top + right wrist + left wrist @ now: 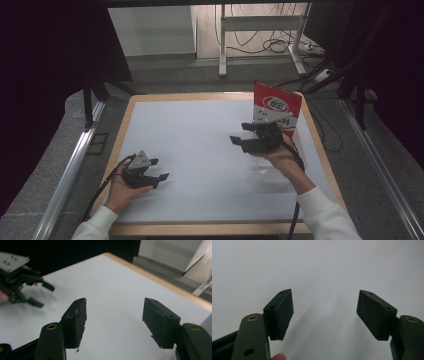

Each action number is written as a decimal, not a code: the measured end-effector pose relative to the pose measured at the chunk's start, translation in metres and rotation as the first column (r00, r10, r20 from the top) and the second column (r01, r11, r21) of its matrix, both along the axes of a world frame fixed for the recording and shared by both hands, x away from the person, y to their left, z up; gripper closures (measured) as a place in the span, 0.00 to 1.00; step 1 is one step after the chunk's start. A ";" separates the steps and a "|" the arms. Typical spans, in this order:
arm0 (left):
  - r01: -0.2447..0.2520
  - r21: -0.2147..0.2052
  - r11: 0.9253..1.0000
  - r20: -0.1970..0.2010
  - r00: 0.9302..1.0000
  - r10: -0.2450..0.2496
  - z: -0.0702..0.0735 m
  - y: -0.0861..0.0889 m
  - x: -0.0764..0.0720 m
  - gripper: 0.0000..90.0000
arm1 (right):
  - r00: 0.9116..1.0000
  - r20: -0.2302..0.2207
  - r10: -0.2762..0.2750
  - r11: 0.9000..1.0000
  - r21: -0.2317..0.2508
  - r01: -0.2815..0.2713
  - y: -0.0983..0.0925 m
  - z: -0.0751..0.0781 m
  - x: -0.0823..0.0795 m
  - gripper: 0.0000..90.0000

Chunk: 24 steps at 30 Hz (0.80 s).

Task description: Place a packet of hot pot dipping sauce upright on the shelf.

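My left gripper (pixel 160 169) rests low over the front left of the white table sheet (pixel 200 145), held in a hand. In the left gripper view its pads (pixel 283 312) stand wide apart, open, with bare white sheet between them. My right gripper (pixel 239 132) hovers over the right half of the sheet, pointing left, just in front of an upright red-and-white packet (pixel 276 106). In the right gripper view its jaws are open around nothing (pixel 115 306), and the left gripper (pixel 37 293) shows far off at the upper left.
The sheet lies on a wooden table with a light rim (pixel 320 150). Something faint and clear lies by the right wrist (pixel 270 176); what it is I cannot tell. Metal rails (pixel 70 165) run along both sides, with a desk frame and cables (pixel 270 45) beyond.
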State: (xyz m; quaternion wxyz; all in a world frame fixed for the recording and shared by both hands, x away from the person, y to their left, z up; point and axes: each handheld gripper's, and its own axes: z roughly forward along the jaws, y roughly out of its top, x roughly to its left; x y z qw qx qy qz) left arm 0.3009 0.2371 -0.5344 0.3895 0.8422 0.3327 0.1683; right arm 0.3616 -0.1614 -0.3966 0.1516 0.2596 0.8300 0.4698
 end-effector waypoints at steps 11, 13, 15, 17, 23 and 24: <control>-0.025 0.020 0.999 0.000 1.000 0.025 -0.001 -0.006 -0.006 0.33 | 0.994 -0.057 0.091 0.996 -0.006 -0.092 0.020 -0.050 -0.054 0.36; -0.029 0.025 0.999 0.005 1.000 0.029 -0.001 -0.005 -0.007 0.33 | 0.993 -0.064 0.101 0.995 -0.008 -0.102 0.023 -0.052 -0.055 0.36; -0.033 0.022 0.999 0.007 0.999 0.033 0.000 -0.004 -0.007 0.33 | 0.991 -0.082 0.107 0.994 -0.012 -0.108 0.028 -0.057 -0.054 0.35; -0.030 0.030 0.999 0.014 0.999 0.029 0.000 -0.004 -0.008 0.33 | 0.989 -0.104 0.105 0.994 -0.004 -0.106 0.031 -0.062 -0.053 0.35; -0.031 0.013 0.999 0.012 0.999 0.031 0.000 -0.002 -0.007 0.32 | 0.987 -0.125 0.100 0.995 0.017 -0.099 0.040 -0.064 -0.058 0.31; -0.031 0.013 0.999 0.012 0.999 0.031 0.000 -0.002 -0.007 0.32 | 0.987 -0.125 0.100 0.995 0.017 -0.099 0.040 -0.064 -0.058 0.31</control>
